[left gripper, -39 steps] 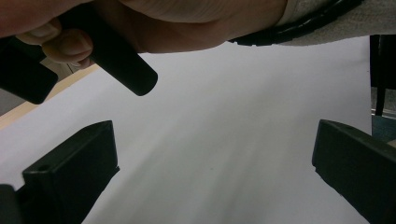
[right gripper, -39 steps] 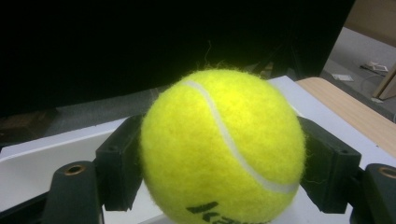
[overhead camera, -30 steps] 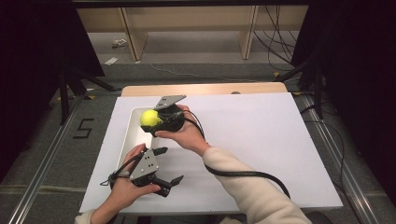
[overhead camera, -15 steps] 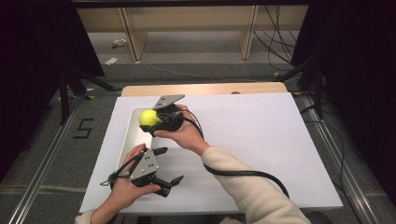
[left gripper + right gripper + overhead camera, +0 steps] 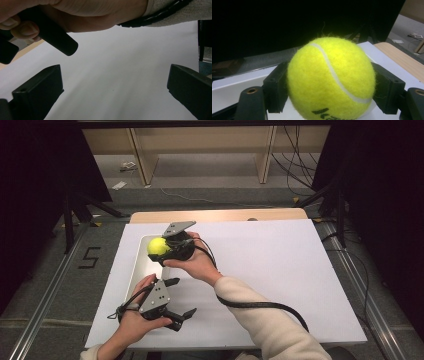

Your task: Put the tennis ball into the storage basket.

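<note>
High view: a bench (image 5: 300,265) covered by a white sheet fills the middle of the scene, a strip of its wooden top showing along the far edge. At its left side sits a shallow white tray (image 5: 136,265). Over the tray's far end, a person's right hand (image 5: 197,265) holds the right gripper (image 5: 161,251), a grey three-cornered plate on top and a black cable trailing back along a cream sleeve. Its jaws are clamped on a yellow tennis ball (image 5: 158,246), held above the tray; the right gripper view shows the ball (image 5: 331,80) pressed between both black jaws, white seam curving across it and dark lettering at the bottom. Near the bench's front edge, the left hand (image 5: 132,322) holds the left gripper (image 5: 181,297), jaws spread wide with nothing between them, over bare white sheet.
</note>
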